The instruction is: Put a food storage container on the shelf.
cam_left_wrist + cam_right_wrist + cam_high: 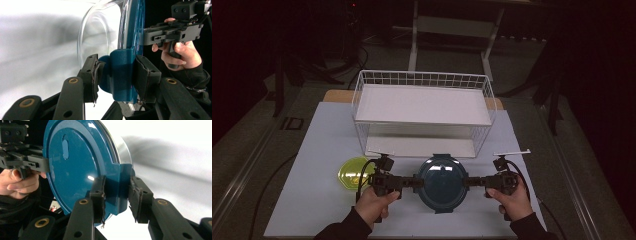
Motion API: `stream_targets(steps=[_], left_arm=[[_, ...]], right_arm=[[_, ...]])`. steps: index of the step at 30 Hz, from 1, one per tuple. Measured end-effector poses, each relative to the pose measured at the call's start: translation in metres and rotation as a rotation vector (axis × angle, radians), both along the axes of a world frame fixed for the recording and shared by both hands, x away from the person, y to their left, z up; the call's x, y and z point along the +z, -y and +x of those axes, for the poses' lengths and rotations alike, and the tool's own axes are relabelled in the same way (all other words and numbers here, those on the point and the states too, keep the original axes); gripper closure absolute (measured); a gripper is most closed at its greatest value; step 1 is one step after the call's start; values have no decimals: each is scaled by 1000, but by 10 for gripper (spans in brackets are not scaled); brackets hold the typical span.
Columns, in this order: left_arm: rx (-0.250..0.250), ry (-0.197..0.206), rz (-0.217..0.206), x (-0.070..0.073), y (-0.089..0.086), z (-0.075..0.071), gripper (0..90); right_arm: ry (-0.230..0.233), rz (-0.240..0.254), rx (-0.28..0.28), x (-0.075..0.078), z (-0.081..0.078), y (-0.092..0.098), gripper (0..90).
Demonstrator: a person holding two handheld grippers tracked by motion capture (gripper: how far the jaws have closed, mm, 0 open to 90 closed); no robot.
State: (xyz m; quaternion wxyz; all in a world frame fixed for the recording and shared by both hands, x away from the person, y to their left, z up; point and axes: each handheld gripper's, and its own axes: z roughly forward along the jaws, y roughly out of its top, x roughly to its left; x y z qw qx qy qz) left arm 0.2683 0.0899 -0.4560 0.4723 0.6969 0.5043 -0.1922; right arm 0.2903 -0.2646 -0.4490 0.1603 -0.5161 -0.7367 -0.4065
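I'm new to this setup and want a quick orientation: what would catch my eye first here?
A round glass container with a teal lid is held near the table's front edge, the left gripper and right gripper each clamping a lid clip. Behind it stands a white wire rack; a yellow lid lies at its left.

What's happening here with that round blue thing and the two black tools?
A person holds a round glass container with a teal lid between two hand-held grippers. The left gripper clamps a side latch of the lid, and the right gripper clamps the opposite one. A yellow lid lies on the white table at the left, and a white wire shelf rack stands behind.
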Motion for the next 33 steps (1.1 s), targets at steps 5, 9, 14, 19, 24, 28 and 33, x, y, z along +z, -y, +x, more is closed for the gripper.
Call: stream_targets(steps=[5, 9, 14, 19, 24, 28, 33], left_arm=[[5, 10, -7, 8, -3, 4, 569], [9, 24, -13, 17, -5, 6, 570], [18, 50, -25, 32, -9, 10, 571], [32, 85, -36, 49, -14, 16, 571], [42, 105, -45, 63, -18, 22, 572], [45, 122, -44, 76, -20, 29, 572], [54, 138, -48, 91, -22, 37, 572]], right_arm=[[20, 0, -4, 10, 3, -3, 672], [31, 5, -7, 18, 4, -4, 673], [58, 1, -9, 34, 8, -8, 673], [96, -3, -13, 56, 16, -13, 673], [120, -7, -11, 73, 24, -18, 673], [136, -9, -10, 87, 30, -20, 673], [156, -8, -11, 102, 40, -23, 672]])
